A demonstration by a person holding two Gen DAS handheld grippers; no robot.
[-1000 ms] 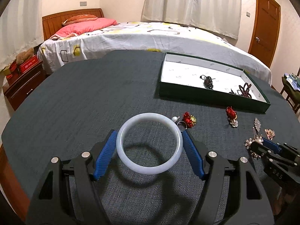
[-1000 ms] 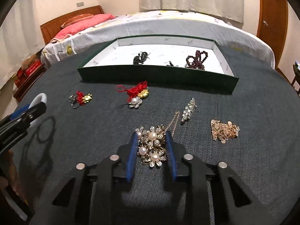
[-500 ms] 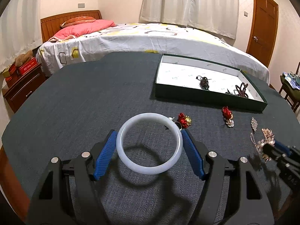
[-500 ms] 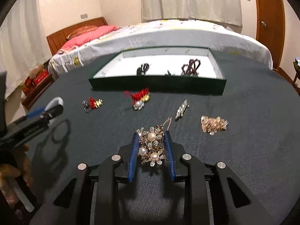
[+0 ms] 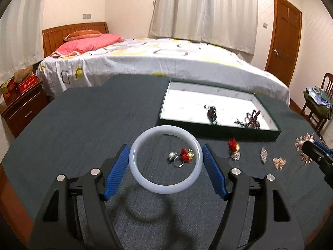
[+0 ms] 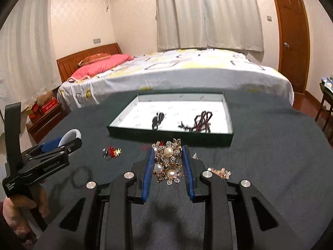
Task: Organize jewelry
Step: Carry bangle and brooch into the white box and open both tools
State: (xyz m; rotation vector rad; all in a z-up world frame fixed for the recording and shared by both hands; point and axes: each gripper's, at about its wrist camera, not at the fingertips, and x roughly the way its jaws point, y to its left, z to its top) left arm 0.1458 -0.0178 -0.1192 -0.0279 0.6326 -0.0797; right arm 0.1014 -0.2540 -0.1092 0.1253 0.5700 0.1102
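The white jade-like bangle [image 5: 165, 159] is sitting clamped between the blue pads of the left gripper [image 5: 165, 166], touching both, and it is now hanging clear above the dark desk [image 5: 83, 125], casting a ring shadow beneath; a second ago it was lying lower, close to the cloth, and the red-and-gold charm with a ring [image 5: 182, 156] that was showing just past its rim is now appearing through its hoop. The pearl-and-rhinestone brooch [image 6: 167, 163] is being pinched between the narrowly set pads of the right gripper [image 6: 168, 166], and it too has been lifted off the desk since the earlier frame, so that its top is now overlapping the near wall of the green tray [image 6: 166, 134] in the right wrist view. The tray is lying ahead of both grippers, well apart from them, holding a dark beaded piece [image 6: 158, 119] and a dark red bead strand [image 6: 200, 120] on its white floor. On the desk between tray and grippers, a second red tassel charm [image 5: 233, 148], a small silver pin [image 5: 264, 155] and a gold chain cluster [image 5: 279, 163] are lying loose. A hand [image 6: 18, 206] is gripping the left gripper's handle at the left edge of the right wrist view. Behind the desk a bed [image 5: 166, 62] is standing.
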